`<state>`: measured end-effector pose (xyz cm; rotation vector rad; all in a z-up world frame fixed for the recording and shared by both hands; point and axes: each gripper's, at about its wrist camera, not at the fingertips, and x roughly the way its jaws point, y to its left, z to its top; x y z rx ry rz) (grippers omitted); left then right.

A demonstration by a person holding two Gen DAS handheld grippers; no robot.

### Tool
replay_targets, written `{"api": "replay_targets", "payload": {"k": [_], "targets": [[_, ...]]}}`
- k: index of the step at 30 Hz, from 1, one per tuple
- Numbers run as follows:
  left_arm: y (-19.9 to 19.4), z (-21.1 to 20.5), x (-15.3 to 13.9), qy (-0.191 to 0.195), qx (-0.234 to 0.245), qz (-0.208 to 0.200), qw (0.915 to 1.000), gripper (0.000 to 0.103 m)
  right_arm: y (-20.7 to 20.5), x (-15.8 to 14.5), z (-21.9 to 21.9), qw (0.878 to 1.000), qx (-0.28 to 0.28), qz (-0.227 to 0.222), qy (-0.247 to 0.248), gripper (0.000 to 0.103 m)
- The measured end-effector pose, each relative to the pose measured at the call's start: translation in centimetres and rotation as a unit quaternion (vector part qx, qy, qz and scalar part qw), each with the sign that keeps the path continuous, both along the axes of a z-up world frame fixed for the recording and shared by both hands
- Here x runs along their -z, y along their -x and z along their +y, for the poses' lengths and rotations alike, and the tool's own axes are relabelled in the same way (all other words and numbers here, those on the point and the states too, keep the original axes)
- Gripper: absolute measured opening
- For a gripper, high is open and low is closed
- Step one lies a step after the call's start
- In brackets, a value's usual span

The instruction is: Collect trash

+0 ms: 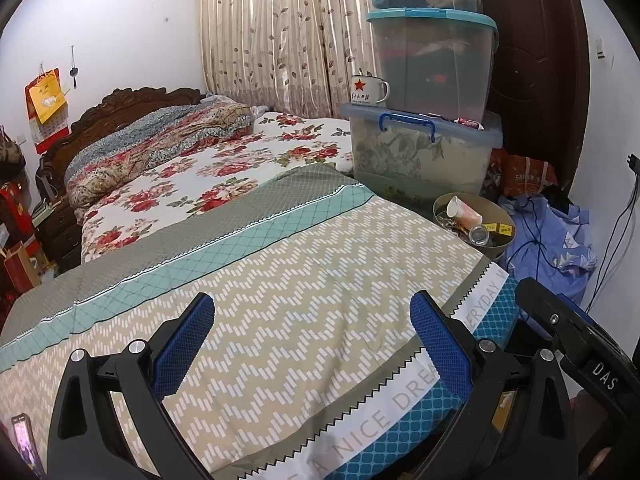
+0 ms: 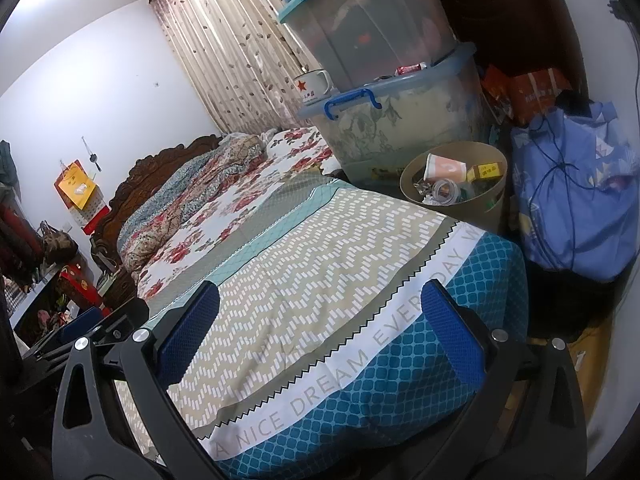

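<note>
A round tan waste bin (image 1: 506, 216) (image 2: 494, 200) stands beside the far corner of the bed. Inside it lie a paper cup (image 1: 460, 210) (image 2: 444, 168), a clear plastic bottle (image 1: 480, 235) (image 2: 446, 191) and a yellow box (image 1: 498, 227) (image 2: 486, 171). My left gripper (image 1: 312, 344) hovers open over the patterned bedspread (image 1: 280, 272), nothing between its blue pads. My right gripper (image 2: 320, 332) is open too, above the bed's foot edge (image 2: 360, 360), and holds nothing. The bin lies ahead and to the right of both.
Stacked clear storage boxes (image 1: 424, 152) (image 2: 400, 128) stand behind the bin, with an enamel mug (image 1: 368, 89) (image 2: 314, 84) on one lid. A blue cloth bundle (image 1: 560, 240) (image 2: 576, 200) with a cord sits right of the bin. Curtains, a dark door and a wooden headboard (image 1: 120, 108) border the room.
</note>
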<state>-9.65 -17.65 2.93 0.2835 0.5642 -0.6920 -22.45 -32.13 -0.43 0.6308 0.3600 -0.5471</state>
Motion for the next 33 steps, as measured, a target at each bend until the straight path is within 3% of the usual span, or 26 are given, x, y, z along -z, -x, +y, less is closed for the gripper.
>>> {"api": "replay_targets", "payload": {"k": [26,33], "targets": [[-0.4,-1.2,3.1,-0.049,-0.003,0.04,0.998,0.094,0.3,0.5,-0.7,1.0,0.009,-0.002,-0.011,0.1],[-0.2,-0.8,2.4,-0.034,-0.005,0.028,0.999,0.094,0.4,0.5,-1.0,1.0,0.009,-0.005,-0.012,0.1]]}}
